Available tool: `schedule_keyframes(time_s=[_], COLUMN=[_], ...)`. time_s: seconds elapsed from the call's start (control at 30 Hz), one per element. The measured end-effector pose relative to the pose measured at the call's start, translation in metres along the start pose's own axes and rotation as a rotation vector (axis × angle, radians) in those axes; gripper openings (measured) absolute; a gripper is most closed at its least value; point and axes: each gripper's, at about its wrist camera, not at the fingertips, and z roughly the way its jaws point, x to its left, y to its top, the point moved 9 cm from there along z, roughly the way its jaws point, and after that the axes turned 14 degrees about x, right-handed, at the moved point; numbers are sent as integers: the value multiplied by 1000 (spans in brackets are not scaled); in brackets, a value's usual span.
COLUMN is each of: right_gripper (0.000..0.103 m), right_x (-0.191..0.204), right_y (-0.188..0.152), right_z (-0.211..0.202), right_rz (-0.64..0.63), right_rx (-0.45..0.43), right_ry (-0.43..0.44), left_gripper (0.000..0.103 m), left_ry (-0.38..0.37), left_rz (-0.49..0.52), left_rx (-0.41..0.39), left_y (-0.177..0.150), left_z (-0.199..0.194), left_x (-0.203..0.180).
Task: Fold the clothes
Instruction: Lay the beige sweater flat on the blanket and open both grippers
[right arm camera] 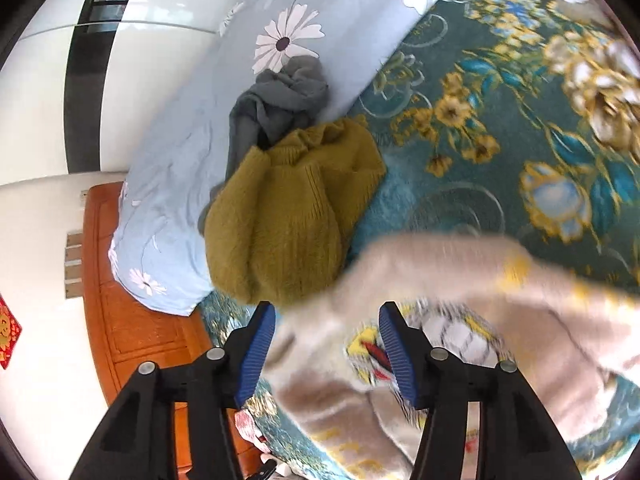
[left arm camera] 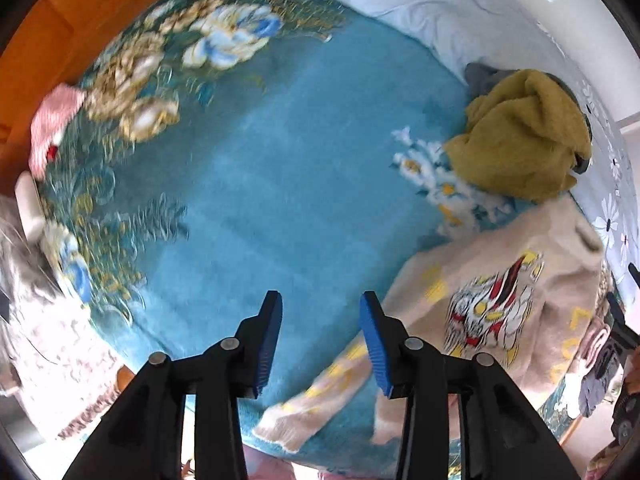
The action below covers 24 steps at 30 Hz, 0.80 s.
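Observation:
A beige sweater (left arm camera: 496,304) with a red, white and yellow cartoon print lies spread on a teal floral blanket (left arm camera: 280,160). One sleeve (left arm camera: 316,396) reaches toward the blanket's near edge. My left gripper (left arm camera: 320,344) is open and empty above the blanket, just left of the sweater. My right gripper (right arm camera: 326,356) is open over the sweater (right arm camera: 440,280), with beige cloth between its pads but not pinched. A crumpled olive-yellow sweater (right arm camera: 288,216) lies beyond it, also in the left wrist view (left arm camera: 524,140).
A grey garment (right arm camera: 280,96) lies bunched behind the olive sweater against a pale blue daisy-print duvet (right arm camera: 180,184). A pink and white cloth (left arm camera: 56,128) sits at the blanket's far left edge. An orange wooden bed frame (right arm camera: 132,320) borders the bed.

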Motion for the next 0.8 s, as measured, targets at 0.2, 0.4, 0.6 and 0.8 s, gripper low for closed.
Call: schedule_keyframes(time_s=[0.2, 0.4, 0.6, 0.8], right_gripper=[59, 59, 59, 59], right_x=[-14, -2, 36, 65], right_y=[-71, -120, -140, -161], right_z=[1, 0, -5, 18], right_rz=[59, 40, -36, -89], right_rx=[-5, -16, -50, -9], right_ry=[-69, -216, -332, -429], left_gripper=[52, 58, 57, 7], left_ry=[-103, -147, -103, -109], left_rz=[79, 182, 319, 431], left_rx=[44, 90, 140, 124], left_y=[-26, -46, -56, -61], left_z=[31, 65, 103, 118], left_x=[11, 14, 4, 2])
